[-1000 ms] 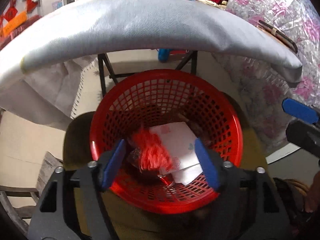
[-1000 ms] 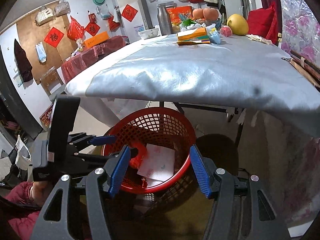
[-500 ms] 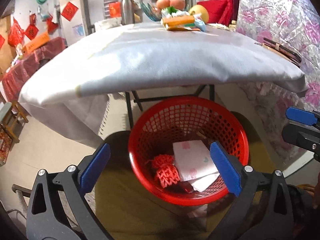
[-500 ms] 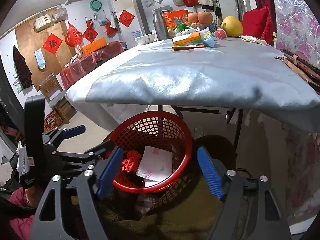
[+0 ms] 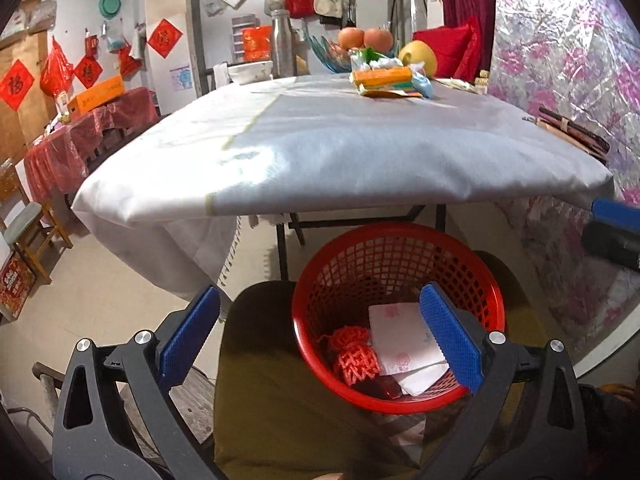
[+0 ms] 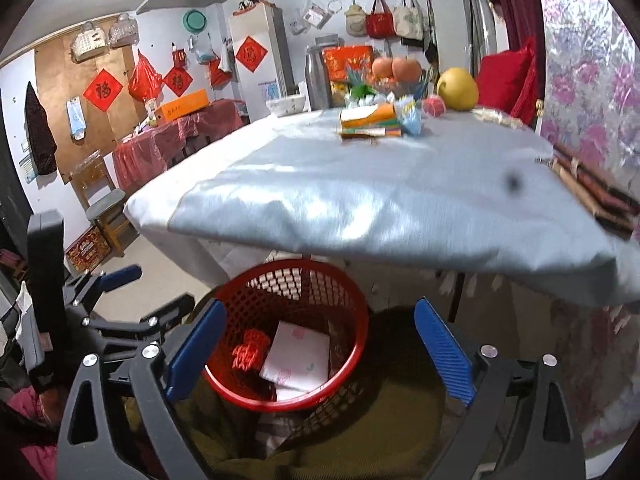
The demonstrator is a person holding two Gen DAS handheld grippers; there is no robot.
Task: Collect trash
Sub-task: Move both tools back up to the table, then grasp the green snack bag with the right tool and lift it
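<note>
A red plastic basket [image 5: 400,248] sits on an olive cushion below the table edge; it also shows in the right wrist view [image 6: 296,280]. In it lie a red foam net [image 5: 354,354] and a white printed paper [image 5: 404,336]. My left gripper [image 5: 320,340] is open and empty, raised above and behind the basket. My right gripper [image 6: 320,352] is open and empty, also held above the basket. On the far side of the table lie an orange tissue box [image 5: 380,78], a small blue packet [image 5: 424,82] and flat wrappers [image 6: 370,132].
The table [image 5: 340,148] has a white cloth. At its back stand a fruit bowl [image 5: 340,52], a pomelo [image 6: 458,90], a steel flask [image 5: 282,46]. A dark wooden bundle [image 6: 592,196] lies at its right edge. A floral wall covering [image 5: 568,80] is on the right; chairs [image 6: 100,204] stand on the left.
My left gripper opened and let the red foam net drop into the basket. Both grippers have risen and pulled back, so the tabletop comes into view.
</note>
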